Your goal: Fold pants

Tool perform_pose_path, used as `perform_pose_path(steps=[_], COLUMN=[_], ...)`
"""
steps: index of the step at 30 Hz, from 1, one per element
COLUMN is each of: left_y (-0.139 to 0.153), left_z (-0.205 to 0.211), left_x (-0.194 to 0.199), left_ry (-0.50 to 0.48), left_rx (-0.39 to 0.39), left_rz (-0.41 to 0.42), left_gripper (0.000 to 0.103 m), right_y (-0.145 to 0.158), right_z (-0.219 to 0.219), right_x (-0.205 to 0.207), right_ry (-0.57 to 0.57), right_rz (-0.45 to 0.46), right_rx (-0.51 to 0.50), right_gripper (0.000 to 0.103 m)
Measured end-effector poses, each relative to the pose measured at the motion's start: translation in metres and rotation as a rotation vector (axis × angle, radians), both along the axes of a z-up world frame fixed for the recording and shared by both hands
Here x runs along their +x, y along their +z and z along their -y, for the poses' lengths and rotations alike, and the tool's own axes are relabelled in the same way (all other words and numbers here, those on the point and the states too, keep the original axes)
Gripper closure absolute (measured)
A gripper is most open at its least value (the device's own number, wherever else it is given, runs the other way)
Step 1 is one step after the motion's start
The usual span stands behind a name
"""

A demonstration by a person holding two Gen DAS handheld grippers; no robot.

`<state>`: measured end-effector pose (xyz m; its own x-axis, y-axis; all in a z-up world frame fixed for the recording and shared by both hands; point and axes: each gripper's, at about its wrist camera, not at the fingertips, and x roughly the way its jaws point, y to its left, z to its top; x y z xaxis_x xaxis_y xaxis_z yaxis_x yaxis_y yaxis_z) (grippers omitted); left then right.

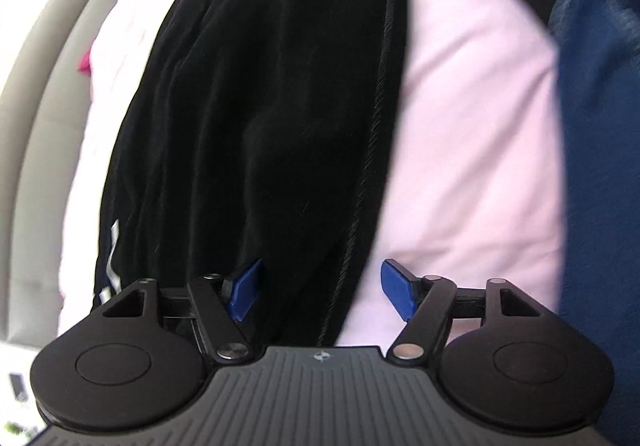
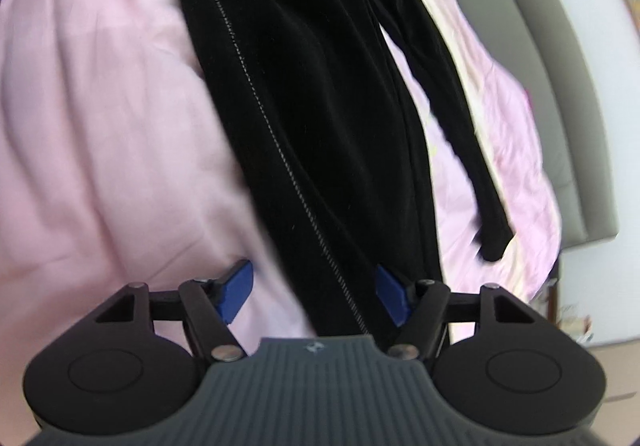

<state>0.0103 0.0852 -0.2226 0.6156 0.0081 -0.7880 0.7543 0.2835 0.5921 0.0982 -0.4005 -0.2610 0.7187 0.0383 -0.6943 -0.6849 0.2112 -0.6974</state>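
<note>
Left wrist footage is blurred, and the far end of the black pants [image 1: 256, 106] is cut off by the top edge, so their full length cannot be made out. The near end is hidden behind the body of the left gripper [image 1: 320, 292]. A blue garment [image 1: 600, 126] at the right edge is only partly seen, and what it belongs to cannot be told. A grey padded headboard [image 1: 44, 86] is glimpsed at the left edge.

The pants are laid lengthwise on a pink bedsheet [image 1: 472, 134], bunched into soft folds, with a stitched seam [image 1: 380, 118] run along one side. From the right wrist, the same seam [image 2: 256, 102] is shown, and one narrow strip of the cloth [image 2: 476, 174] is spread apart to the right, ending on the sheet.

The left gripper's jaws are held wide, one blue pad [image 1: 246, 292] over the cloth and the other over bare sheet; nothing is pinched. The right gripper [image 2: 314, 292] is likewise parted, the pants' edge lying between its pads, whether touched cannot be told.
</note>
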Motion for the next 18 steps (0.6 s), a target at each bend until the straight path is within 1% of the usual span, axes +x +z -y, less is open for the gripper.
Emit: perform_pose_path(steps=[2,4,5,6,7,9,10,13,14,16,17,18], left_y=[0.0,0.004,0.004,0.005,0.003,-0.002,-0.004,-0.001,0.001,-0.003,-0.003,-0.003], left_z=[-0.007,-0.015,-0.02,-0.024,-0.028,-0.04,-0.047,-0.058,-0.061,-0.064,-0.063,-0.062], left_x=[0.012,0.022,0.023,0.024,0.022,0.016,0.011,0.01,0.011,0.02,0.02,0.023], left_ry=[0.081,0.122,0.115,0.095,0.07,0.033,0.029,0.048,0.047,0.036,0.034,0.038], left_rx=[0.004,0.001,0.008,0.029,0.059,0.111,0.12,0.081,0.064,0.05,0.043,0.036], left_rz=[0.036,0.065,0.076,0.087,0.1,0.118,0.121,0.109,0.11,0.139,0.151,0.156], left_gripper=[0.022,0.022,0.022,0.022,0.022,0.022,0.022,0.022,0.023,0.023,0.024,0.027], right_y=[-0.004,-0.008,-0.011,-0.01,-0.012,-0.015,-0.017,-0.022,-0.024,-0.029,-0.033,-0.036], right_z=[0.0,-0.001,0.0,-0.001,0.001,0.008,0.013,0.031,0.037,0.046,0.05,0.054], right_x=[0.005,0.007,0.009,0.002,0.002,0.003,0.005,0.013,0.013,0.017,0.019,0.024], right_ry=[0.02,0.04,0.054,0.069,0.083,0.083,0.068,0.027,0.019,0.007,0.003,-0.001], right_rz=[0.036,0.075,0.099,0.132,0.159,0.216,0.234,0.27,0.284,0.312,0.329,0.337], right_rx=[0.002,-0.004,-0.01,-0.016,-0.018,-0.034,-0.05,-0.075,-0.086,-0.126,-0.155,-0.178], right_gripper=[0.038,0.035,0.029,0.025,0.025,0.025,0.026,0.027,0.028,0.032,0.035,0.036])
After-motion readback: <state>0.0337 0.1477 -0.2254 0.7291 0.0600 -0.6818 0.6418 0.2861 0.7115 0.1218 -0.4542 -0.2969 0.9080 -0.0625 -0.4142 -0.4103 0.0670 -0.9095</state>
